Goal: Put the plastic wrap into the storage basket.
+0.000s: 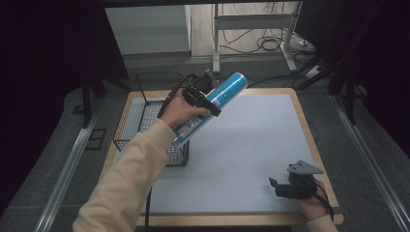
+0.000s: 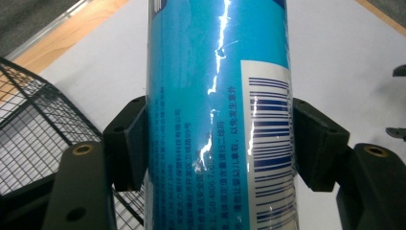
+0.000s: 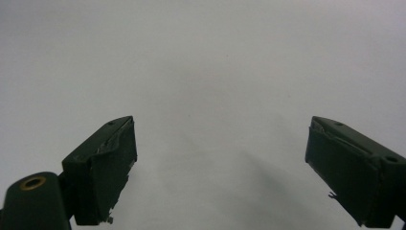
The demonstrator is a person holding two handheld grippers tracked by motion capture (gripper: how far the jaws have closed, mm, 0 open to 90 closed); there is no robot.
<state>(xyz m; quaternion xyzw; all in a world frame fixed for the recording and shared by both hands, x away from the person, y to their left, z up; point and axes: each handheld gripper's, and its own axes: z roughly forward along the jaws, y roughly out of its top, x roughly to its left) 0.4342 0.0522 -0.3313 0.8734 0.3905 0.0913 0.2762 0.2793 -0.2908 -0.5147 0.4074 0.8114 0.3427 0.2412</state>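
A tall blue can [image 1: 217, 99] with a barcode label hangs tilted in the air above the table's left part, held around its middle. My left gripper [image 1: 205, 101] is shut on it; in the left gripper view both black pads press the blue can [image 2: 218, 96] from either side, and the gripper [image 2: 218, 143] spans its full width. My right gripper [image 1: 276, 186] rests low near the table's front right corner, jaws spread wide. In the right gripper view the right gripper [image 3: 220, 167] holds nothing, with bare white tabletop between its fingers.
A black wire basket [image 1: 145, 121] stands on the table's left side, just below and left of the held can; its mesh [image 2: 33, 129] shows beside the left jaw. The white mat [image 1: 251, 145] covers the wooden table. A desk frame and cables lie beyond the far edge.
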